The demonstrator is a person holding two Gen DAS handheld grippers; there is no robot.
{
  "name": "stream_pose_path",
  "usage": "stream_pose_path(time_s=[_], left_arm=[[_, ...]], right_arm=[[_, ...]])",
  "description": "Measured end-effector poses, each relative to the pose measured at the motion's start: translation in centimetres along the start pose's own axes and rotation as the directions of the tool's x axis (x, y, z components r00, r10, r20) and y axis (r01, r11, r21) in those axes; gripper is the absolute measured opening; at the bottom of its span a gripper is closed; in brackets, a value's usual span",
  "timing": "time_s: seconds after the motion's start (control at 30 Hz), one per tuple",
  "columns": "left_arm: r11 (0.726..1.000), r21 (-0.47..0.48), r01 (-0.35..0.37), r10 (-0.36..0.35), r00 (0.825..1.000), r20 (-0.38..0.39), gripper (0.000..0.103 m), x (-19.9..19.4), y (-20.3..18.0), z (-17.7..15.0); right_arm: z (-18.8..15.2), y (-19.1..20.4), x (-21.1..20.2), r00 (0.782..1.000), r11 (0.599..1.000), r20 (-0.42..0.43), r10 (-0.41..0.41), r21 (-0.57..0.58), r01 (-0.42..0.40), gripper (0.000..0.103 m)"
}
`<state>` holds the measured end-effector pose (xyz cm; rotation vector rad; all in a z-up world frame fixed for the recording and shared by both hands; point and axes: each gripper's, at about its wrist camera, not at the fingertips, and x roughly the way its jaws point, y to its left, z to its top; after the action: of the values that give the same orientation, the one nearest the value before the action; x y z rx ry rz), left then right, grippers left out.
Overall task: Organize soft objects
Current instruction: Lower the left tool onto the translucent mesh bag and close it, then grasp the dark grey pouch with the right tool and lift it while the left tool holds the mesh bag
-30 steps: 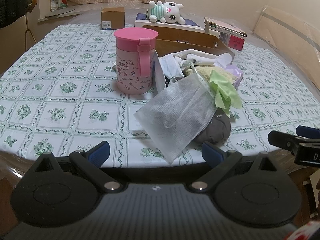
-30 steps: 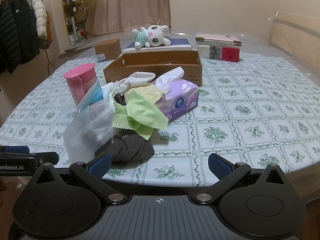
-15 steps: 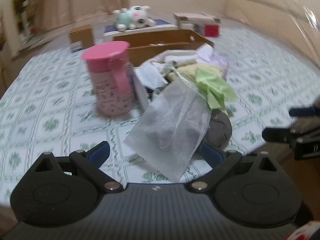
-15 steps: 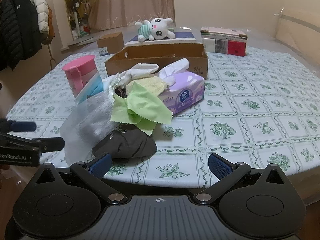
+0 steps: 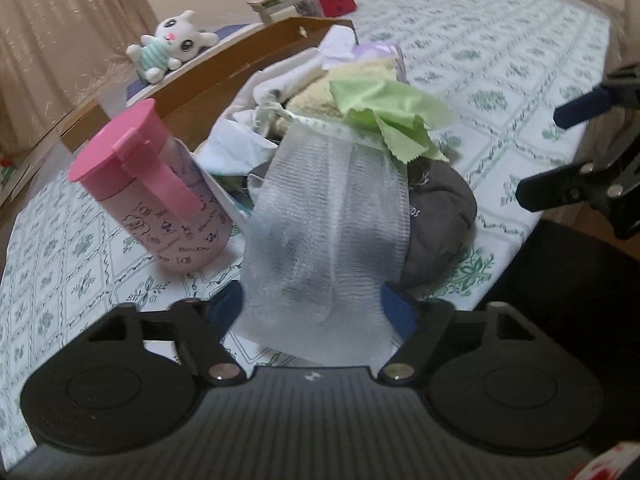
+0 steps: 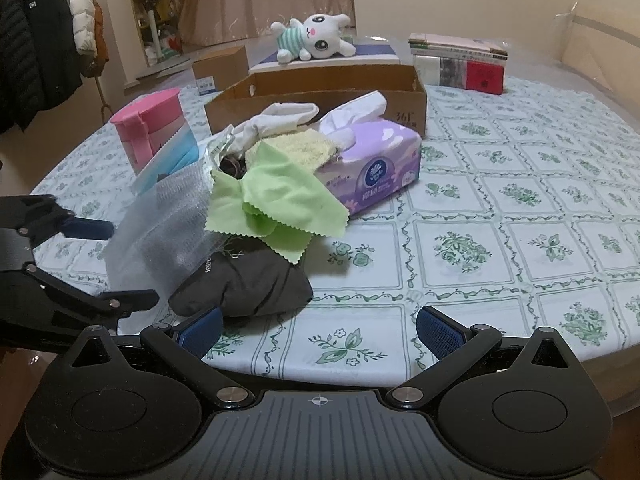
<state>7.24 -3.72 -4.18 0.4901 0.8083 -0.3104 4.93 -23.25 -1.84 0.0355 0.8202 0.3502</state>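
A pile of soft things lies near the table's front edge: a white mesh bag, a green cloth, a dark grey pouch, a yellow towel, white socks and a purple tissue pack. My left gripper is open, tilted, its blue pads on either side of the mesh bag's lower end. It also shows in the right wrist view. My right gripper is open and empty by the grey pouch.
A pink lidded cup stands left of the pile. An open cardboard box sits behind it. A plush rabbit, a stack of books and a small carton are at the back.
My left gripper has moved forward and tilted, so the mesh bag now lies between its open fingers. My right gripper has edged closer to the pile.
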Motion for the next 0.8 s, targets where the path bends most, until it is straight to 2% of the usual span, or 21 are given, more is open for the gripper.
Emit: stream_pose_path(time_s=[0.03,0.13,0.2,0.23,0.47,0.57,0.67,0.8], left_arm=[[1.0,0.007,0.004,-0.004,1.0,-0.002,0.067,0.1,0.0,0.0],[1.0,0.018,0.01,-0.01,1.0,-0.01,0.053,0.3,0.0,0.0],[1.0,0.022,0.012,-0.012,1.0,-0.018,0.039,0.5,0.1,0.0],[1.0,0.022,0.013,-0.013,1.0,-0.023,0.036,0.6,0.1,-0.1],[0.999,-0.029,0.033,-0.033,0.999,-0.007,0.006,0.2,0.7,-0.3],[0.997,-0.053,0.047,-0.047,0.999,0.004,0.001,0.0,1.0,-0.4],[0.994,-0.084,0.064,-0.062,0.998,0.02,0.0,-0.4,1.4,-0.6],[0.975,-0.189,0.112,-0.1,0.992,0.077,0.0,-1.5,2.9,-0.7]], right_arm=[[0.0,0.0,0.1,1.0,1.0,-0.001,0.003,0.0,-0.003,0.103],[0.0,0.1,0.5,1.0,1.0,-0.004,0.015,-0.002,-0.015,0.102],[0.1,0.3,0.7,1.0,1.0,-0.004,0.023,-0.007,-0.023,0.102],[0.1,0.5,0.8,1.0,1.0,-0.004,0.026,-0.01,-0.026,0.102],[0.3,0.9,1.1,0.999,0.999,0.001,0.034,-0.023,-0.034,0.102],[0.3,0.9,1.3,0.999,0.999,-0.004,0.034,-0.023,-0.034,0.102],[0.2,1.1,1.4,0.999,0.999,-0.007,0.038,-0.026,-0.038,0.102],[0.2,1.3,1.5,0.999,0.998,-0.003,0.048,-0.031,-0.048,0.102]])
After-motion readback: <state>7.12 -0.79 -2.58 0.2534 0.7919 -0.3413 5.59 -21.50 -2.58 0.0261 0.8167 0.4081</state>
